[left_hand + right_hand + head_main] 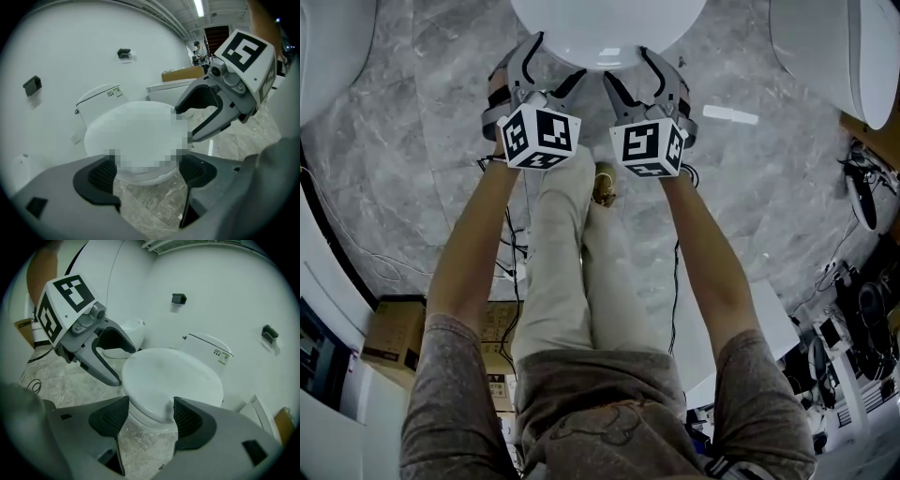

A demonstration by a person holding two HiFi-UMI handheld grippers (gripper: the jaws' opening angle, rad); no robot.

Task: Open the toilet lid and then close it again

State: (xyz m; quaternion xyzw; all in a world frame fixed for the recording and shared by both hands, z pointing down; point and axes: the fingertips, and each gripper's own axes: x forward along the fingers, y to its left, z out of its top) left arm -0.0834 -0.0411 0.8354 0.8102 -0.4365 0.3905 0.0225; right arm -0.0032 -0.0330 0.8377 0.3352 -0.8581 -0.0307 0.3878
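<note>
A white toilet stands with its lid (607, 28) down, at the top middle of the head view. Both grippers hang side by side just in front of its front edge. My left gripper (551, 70) is open, and in the left gripper view the lid's (140, 136) front rim shows beyond the wide gap of that gripper (147, 173). My right gripper (630, 73) is open too. In the right gripper view the lid's (173, 380) front edge lies between the pads (187, 417) of the right gripper (149, 417), with no pressing visible. The tank (208, 350) stands behind.
Grey marble floor (441, 141) surrounds the toilet. Other white fixtures sit at the top right (834, 47) and top left (328, 47). Cables (514, 248) trail on the floor near the person's legs. A cardboard box (394, 333) lies at the left, cluttered gear (862, 309) at the right.
</note>
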